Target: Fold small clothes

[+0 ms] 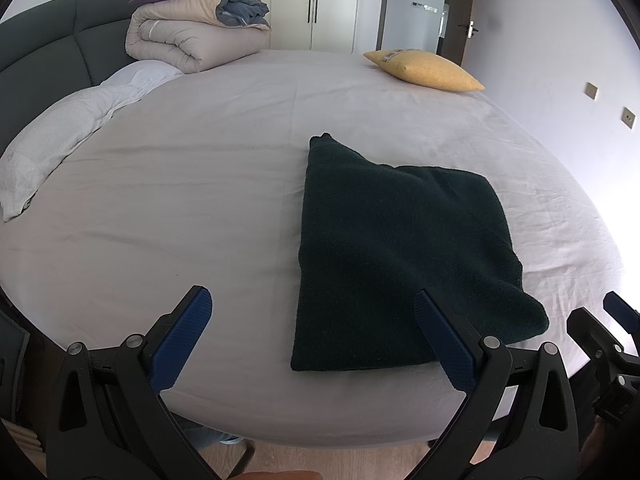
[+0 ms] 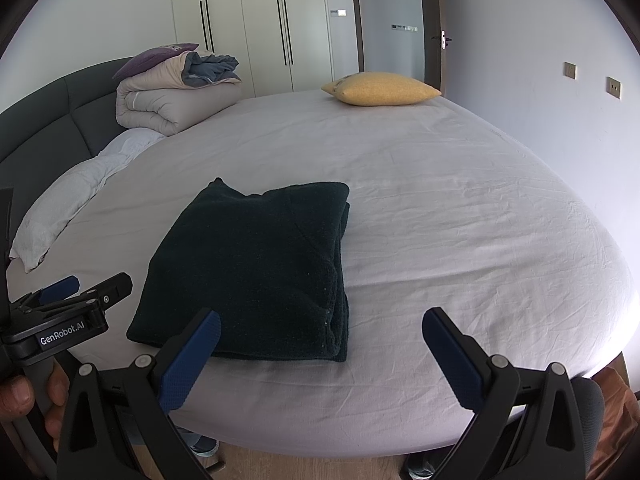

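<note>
Hovering wide open, each hand-held gripper grips nothing above the folded garment.

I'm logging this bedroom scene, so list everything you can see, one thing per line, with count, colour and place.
folded garment: one, dark green-black, near edge of the bed, lying flat
bed sheet: one, pale grey, covering the mattress
yellow cushion: one, mustard yellow, far edge of the bed near the door
rolled duvet: one, beige, far left by the headboard, with a blue-grey cloth tucked in
purple pillow: one, on top of the duvet
white pillow: one, left edge against the headboard
headboard: one, dark grey-green, left
wardrobe: white doors with dark handles, back wall
door: one, dark frame, open, back right
left tongs: one, black with blue pads, open, holding nothing
right tongs: one, same, open, holding nothing
</note>
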`<state>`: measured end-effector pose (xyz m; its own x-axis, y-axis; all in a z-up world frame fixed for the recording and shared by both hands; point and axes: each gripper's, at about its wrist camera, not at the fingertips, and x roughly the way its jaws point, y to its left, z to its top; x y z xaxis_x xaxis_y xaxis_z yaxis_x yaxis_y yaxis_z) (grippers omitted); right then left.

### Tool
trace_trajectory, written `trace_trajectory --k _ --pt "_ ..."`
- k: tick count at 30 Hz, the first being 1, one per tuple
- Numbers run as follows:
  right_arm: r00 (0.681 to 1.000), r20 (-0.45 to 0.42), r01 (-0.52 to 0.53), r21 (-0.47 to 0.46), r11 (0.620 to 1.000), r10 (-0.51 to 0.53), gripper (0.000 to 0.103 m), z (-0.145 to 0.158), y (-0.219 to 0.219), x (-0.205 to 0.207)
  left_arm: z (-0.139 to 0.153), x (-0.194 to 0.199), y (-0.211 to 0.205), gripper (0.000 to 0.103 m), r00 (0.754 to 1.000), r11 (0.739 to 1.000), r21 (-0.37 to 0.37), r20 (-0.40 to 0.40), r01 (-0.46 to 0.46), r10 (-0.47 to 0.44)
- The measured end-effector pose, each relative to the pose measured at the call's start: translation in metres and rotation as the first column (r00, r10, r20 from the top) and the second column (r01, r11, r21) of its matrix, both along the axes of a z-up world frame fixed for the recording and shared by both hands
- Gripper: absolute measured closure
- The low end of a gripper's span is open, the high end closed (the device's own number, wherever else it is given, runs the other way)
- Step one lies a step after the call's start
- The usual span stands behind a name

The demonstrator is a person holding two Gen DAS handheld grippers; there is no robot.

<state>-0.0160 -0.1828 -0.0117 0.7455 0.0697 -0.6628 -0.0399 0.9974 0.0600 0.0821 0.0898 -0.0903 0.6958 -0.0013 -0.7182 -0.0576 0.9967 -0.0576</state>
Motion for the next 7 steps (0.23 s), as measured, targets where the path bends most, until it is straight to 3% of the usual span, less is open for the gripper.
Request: trace_trajectory --k 7 --pt "1.0 -0.006 0.005 0.006 1.0 -0.005 0.0 -0.002 0.0027 -0.0045 -0.0006 0.0 0.0009 0.0 1.0 1.0 0.02 0.006 0.0 0.0"
